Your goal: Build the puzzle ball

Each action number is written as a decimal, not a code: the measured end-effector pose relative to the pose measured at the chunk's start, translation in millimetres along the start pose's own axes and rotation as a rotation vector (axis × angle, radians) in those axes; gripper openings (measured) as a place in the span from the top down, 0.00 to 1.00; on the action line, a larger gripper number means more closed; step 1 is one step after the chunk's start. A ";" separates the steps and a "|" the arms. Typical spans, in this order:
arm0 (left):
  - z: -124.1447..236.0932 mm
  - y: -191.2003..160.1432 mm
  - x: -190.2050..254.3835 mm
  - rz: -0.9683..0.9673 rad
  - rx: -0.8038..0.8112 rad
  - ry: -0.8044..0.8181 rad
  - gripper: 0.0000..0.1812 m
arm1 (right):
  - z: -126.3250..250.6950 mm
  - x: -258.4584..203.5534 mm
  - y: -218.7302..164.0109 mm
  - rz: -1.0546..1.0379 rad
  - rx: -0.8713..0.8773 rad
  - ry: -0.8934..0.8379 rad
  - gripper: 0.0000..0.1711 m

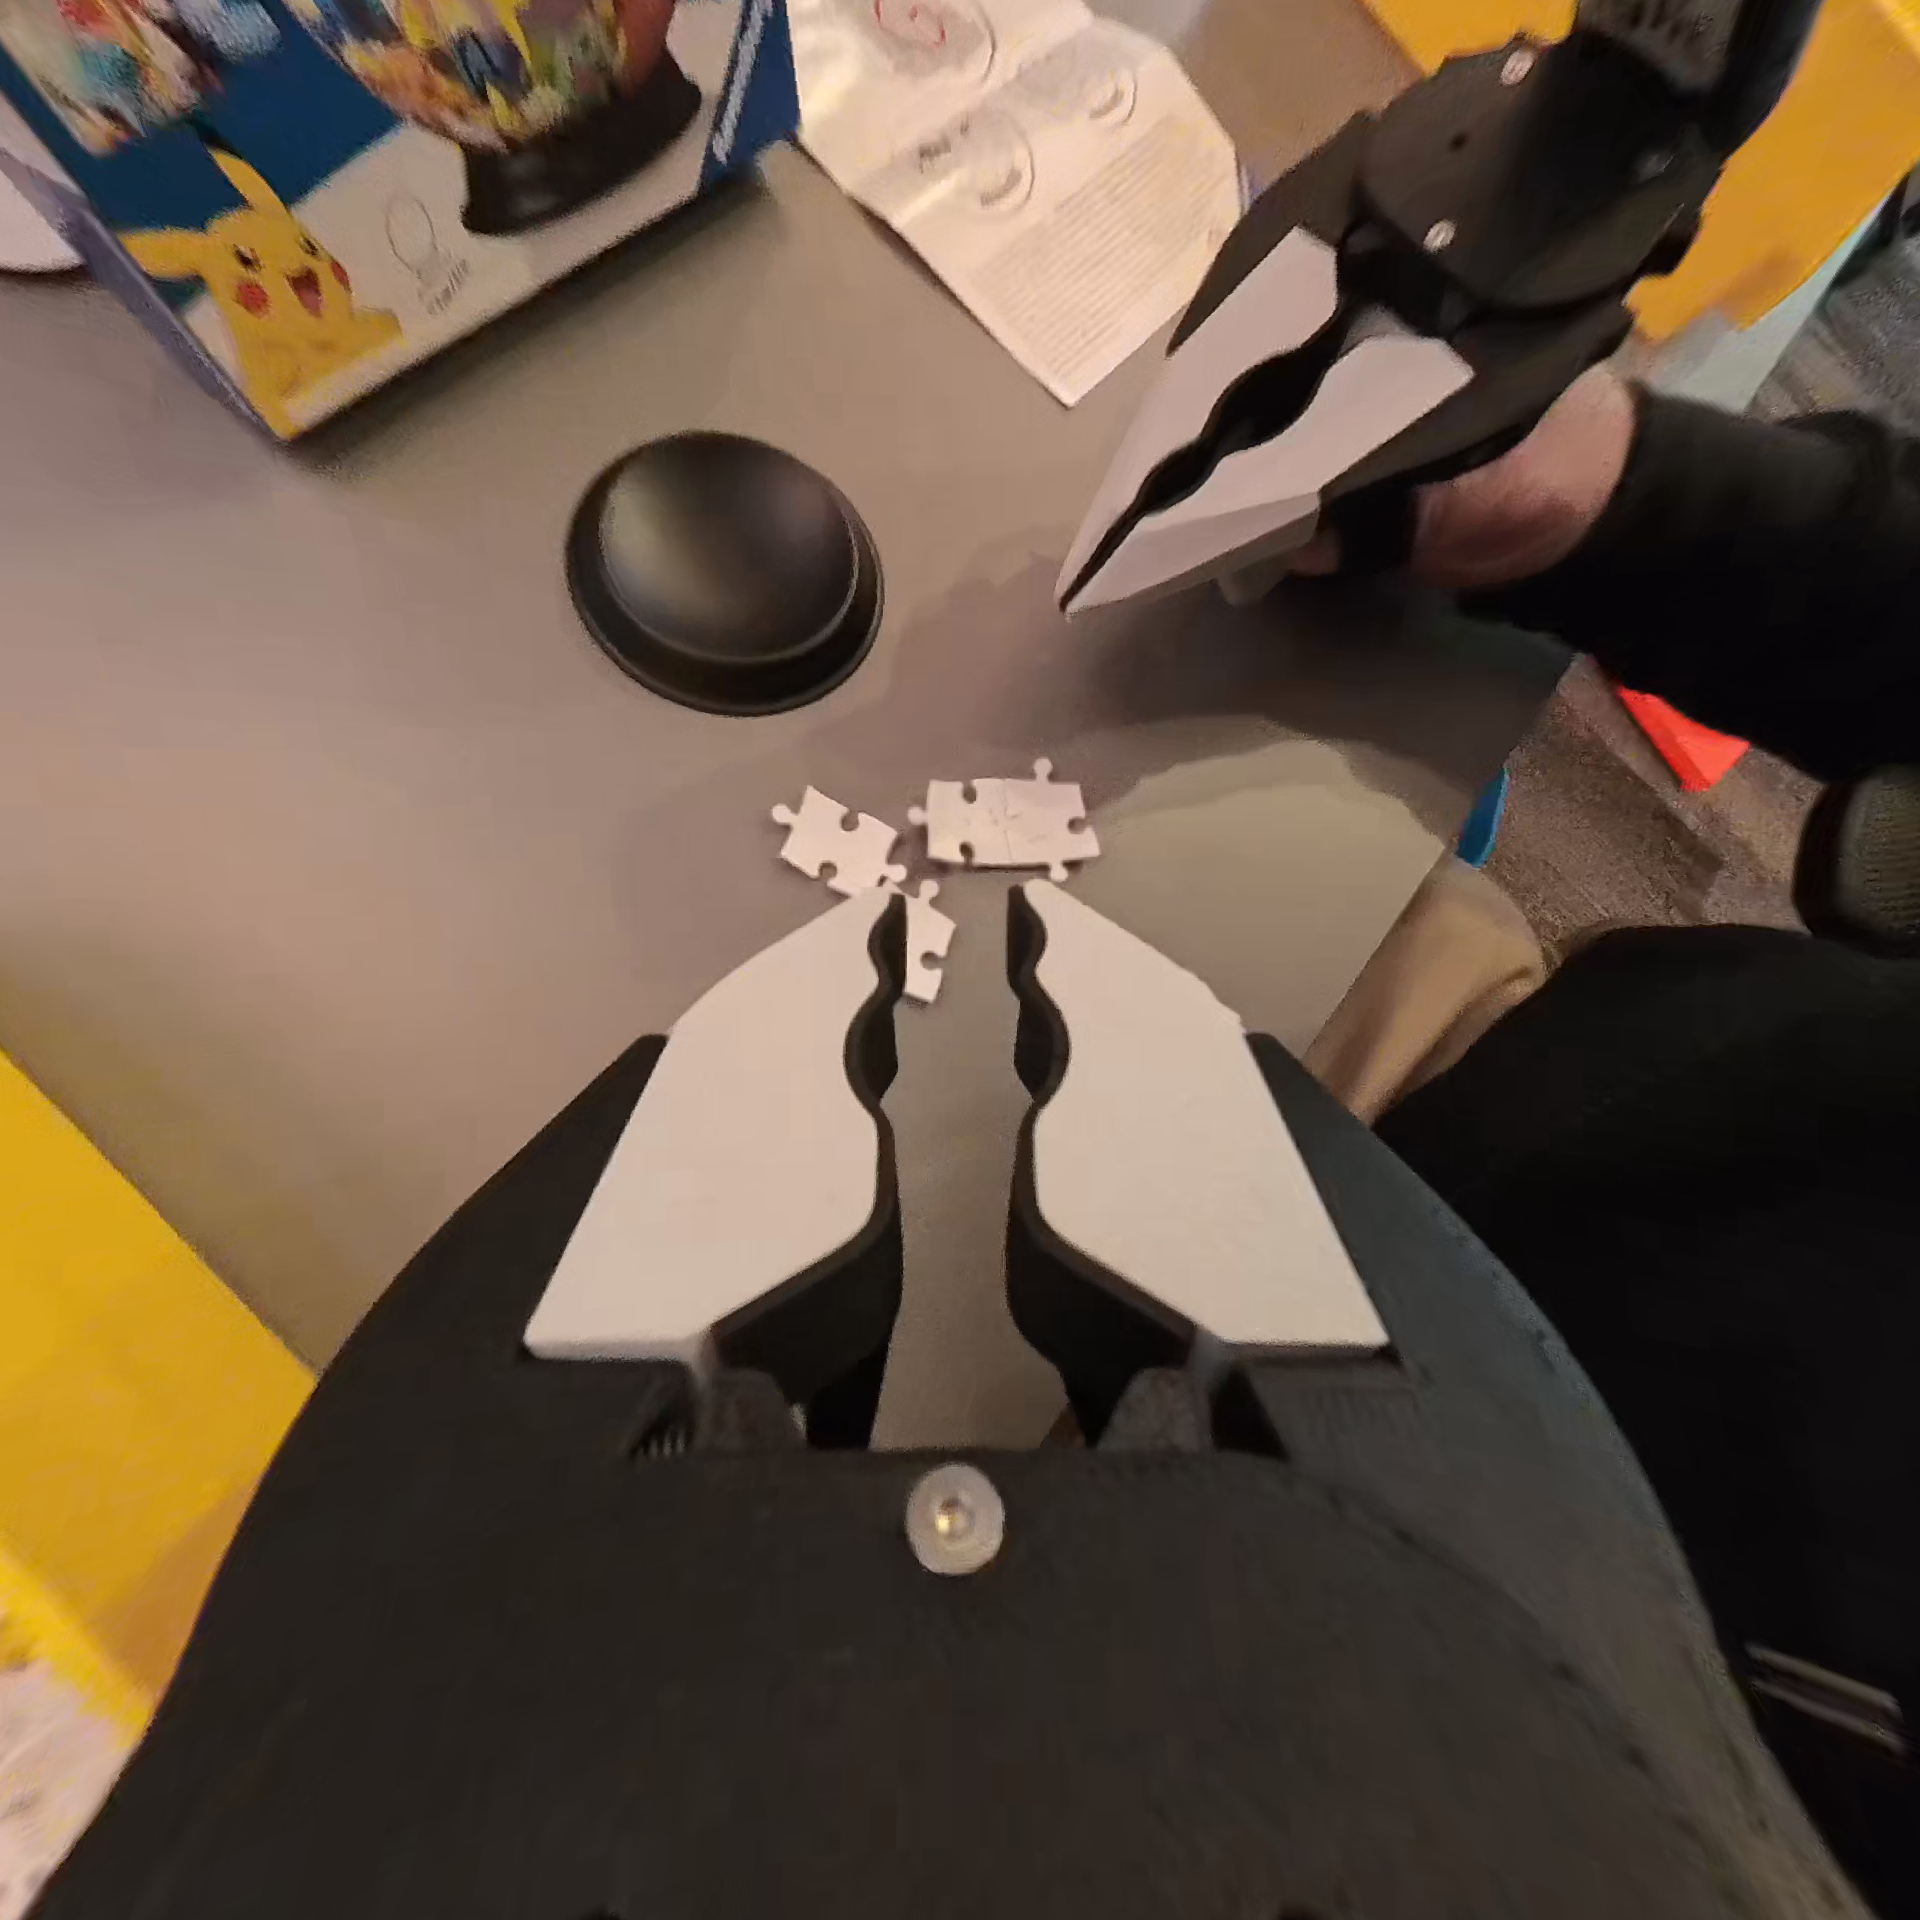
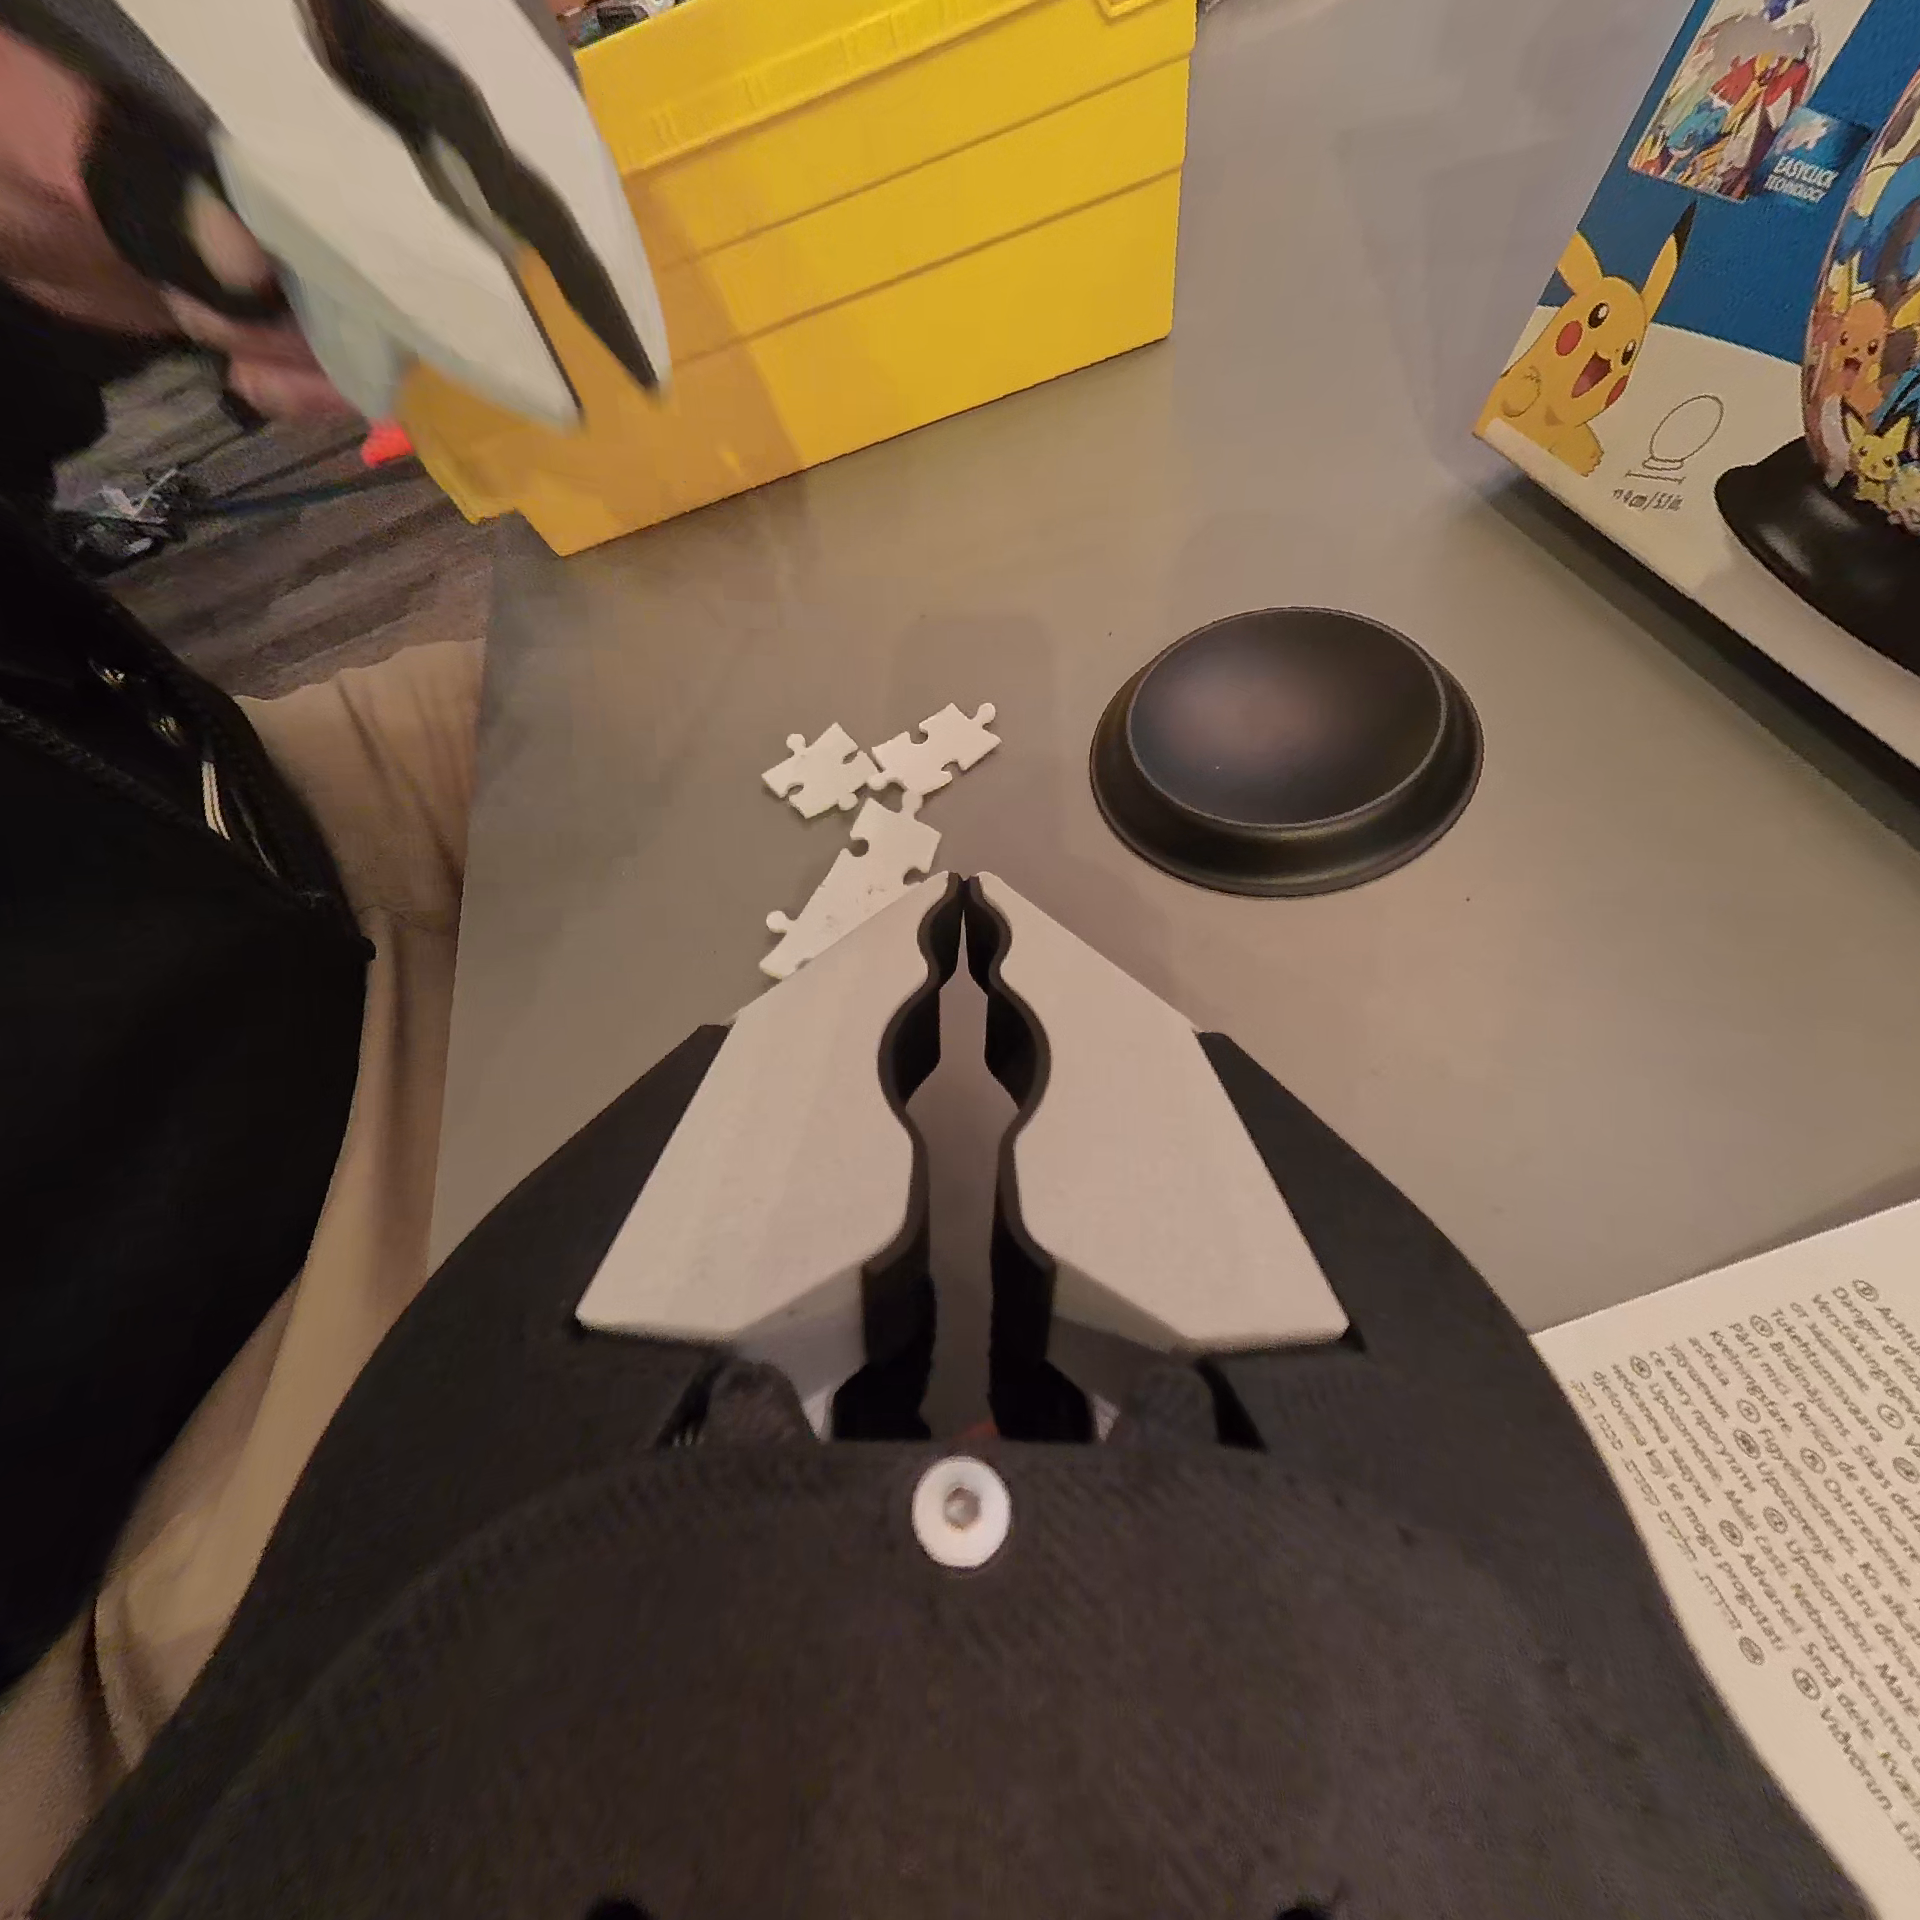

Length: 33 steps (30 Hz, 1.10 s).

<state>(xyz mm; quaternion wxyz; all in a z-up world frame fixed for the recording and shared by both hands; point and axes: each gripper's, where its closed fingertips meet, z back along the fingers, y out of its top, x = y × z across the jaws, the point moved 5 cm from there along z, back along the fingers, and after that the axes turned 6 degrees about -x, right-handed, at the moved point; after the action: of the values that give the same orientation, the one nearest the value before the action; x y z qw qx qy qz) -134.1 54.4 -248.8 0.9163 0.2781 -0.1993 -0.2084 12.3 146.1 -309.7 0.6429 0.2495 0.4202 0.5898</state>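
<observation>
Several white puzzle pieces lie face down on the grey table (image 1: pixel 312 831): a joined pair (image 1: pixel 1008 824), a single piece (image 1: pixel 836 840) and a smaller piece (image 1: pixel 925 945). My left gripper (image 1: pixel 951 902) is open and empty, held above them; the smaller piece shows between its fingers. The black round stand (image 1: pixel 724 571) sits beyond the pieces. My right gripper (image 2: pixel 961 883) is shut and empty, with its tips beside the joined pair (image 2: pixel 847 899). Two single pieces (image 2: pixel 821 774) (image 2: pixel 935 740) lie just beyond. The stand also shows in the right wrist view (image 2: pixel 1285 769).
The puzzle box (image 1: pixel 343 187) stands at the back of the table, with a folded leaflet (image 1: pixel 1039 187) beside it. A yellow bin (image 2: pixel 904 260) stands on the table's far side. The table edge and a person's legs (image 2: pixel 343 831) are close to the pieces.
</observation>
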 end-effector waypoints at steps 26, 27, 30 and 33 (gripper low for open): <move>20.1 -66.1 -226.0 0.077 -0.329 0.351 0.82 | -3.5 3.6 -1.1 -0.037 -0.031 0.006 1.00; 21.1 -66.9 -225.4 0.074 -0.325 0.356 0.83 | -3.4 3.8 -1.1 -0.038 -0.030 0.007 1.00; 24.1 -71.4 -223.2 0.056 -0.328 0.366 0.88 | -3.3 4.2 -0.9 -0.043 -0.028 0.008 1.00; 28.6 -72.9 -220.6 0.056 -0.296 0.352 0.89 | -3.4 4.2 -0.9 -0.043 -0.029 0.008 1.00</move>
<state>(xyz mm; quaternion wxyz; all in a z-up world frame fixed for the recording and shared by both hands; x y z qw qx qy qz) -351.6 95.6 -325.0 0.9731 0.1671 -0.0114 -0.1583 9.7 149.5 -313.2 0.6574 0.2288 0.4194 0.5827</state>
